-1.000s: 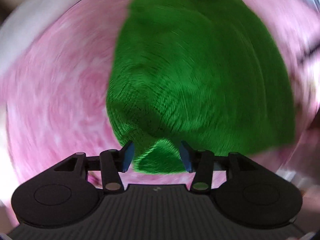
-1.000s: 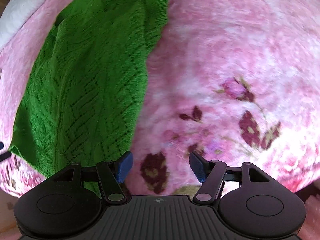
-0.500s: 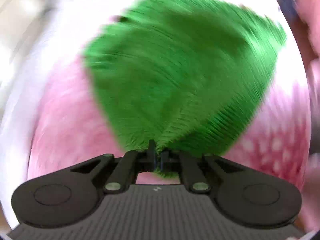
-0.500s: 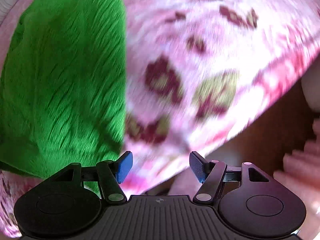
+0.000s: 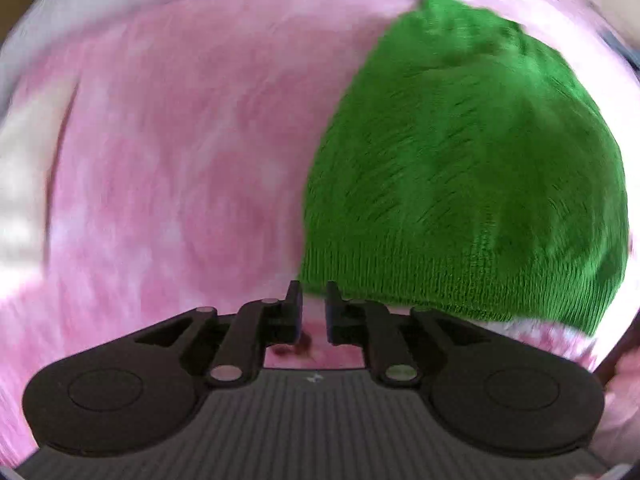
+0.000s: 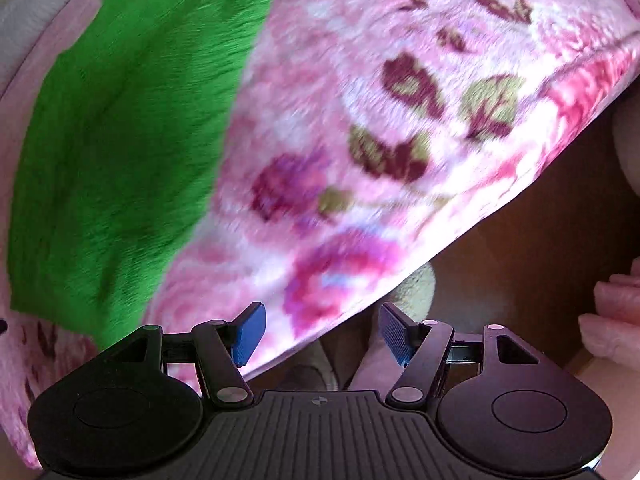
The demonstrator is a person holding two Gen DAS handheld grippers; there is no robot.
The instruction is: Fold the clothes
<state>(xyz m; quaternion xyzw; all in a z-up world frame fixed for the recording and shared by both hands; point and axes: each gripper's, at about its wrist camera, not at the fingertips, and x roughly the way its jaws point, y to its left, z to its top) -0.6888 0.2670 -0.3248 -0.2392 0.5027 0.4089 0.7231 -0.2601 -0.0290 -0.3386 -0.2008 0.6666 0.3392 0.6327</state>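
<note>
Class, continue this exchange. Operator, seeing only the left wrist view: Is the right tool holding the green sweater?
Observer: No. The right tool is open and empty, hovering above the edge of the floral blanket.
Operator: Where is the sweater in that view?
Observer: The green sweater lies on the blanket, up and to the picture's left of that tool.
Operator: Anything past the edge?
Observer: Brown floor, with something pale and fuzzy by the blanket's edge.

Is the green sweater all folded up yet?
Partly. The green sweater lies doubled over on the pink blanket. The left gripper is opening with nothing between its fingers, and the right gripper is open and empty beside it. More folds and smoothing probably remain.
</note>
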